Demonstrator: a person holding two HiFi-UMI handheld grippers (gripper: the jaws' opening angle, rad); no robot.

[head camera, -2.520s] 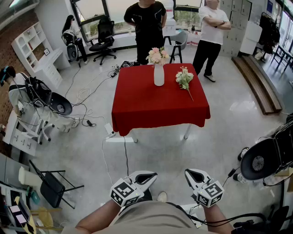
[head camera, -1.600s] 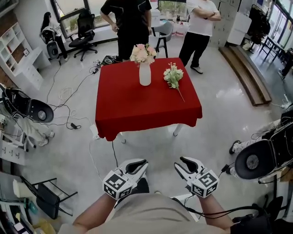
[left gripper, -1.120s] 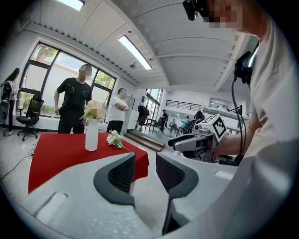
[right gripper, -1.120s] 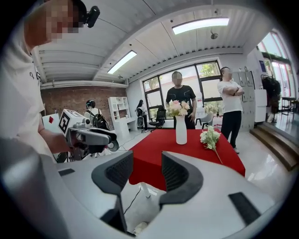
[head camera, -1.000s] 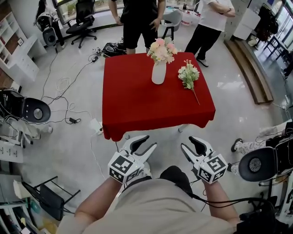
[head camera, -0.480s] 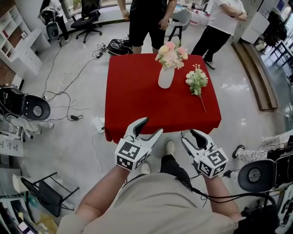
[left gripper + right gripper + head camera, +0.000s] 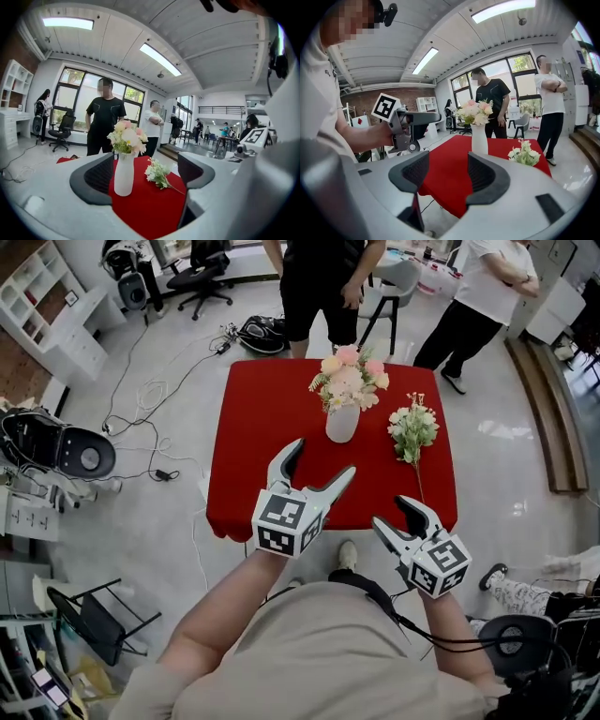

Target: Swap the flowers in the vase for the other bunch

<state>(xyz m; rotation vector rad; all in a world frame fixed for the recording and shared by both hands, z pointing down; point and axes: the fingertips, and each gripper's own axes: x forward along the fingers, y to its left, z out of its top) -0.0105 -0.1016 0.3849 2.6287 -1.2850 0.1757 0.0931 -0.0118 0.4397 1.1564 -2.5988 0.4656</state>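
The left gripper (image 7: 324,457) has just been opening its jaws, which now stand wide and empty. It is on the near side of the vase (image 7: 342,423) and well short of it, above the table (image 7: 253,456). The right gripper (image 7: 390,512) has also just been opening its jaws, which are moderately apart and hold nothing, and it is nearer the person than the vase and to its right. The vase stands upright with the pink flowers (image 7: 349,381) in it, and the other bunch (image 7: 412,426) lies flat just right of the vase, apart from both jaws.
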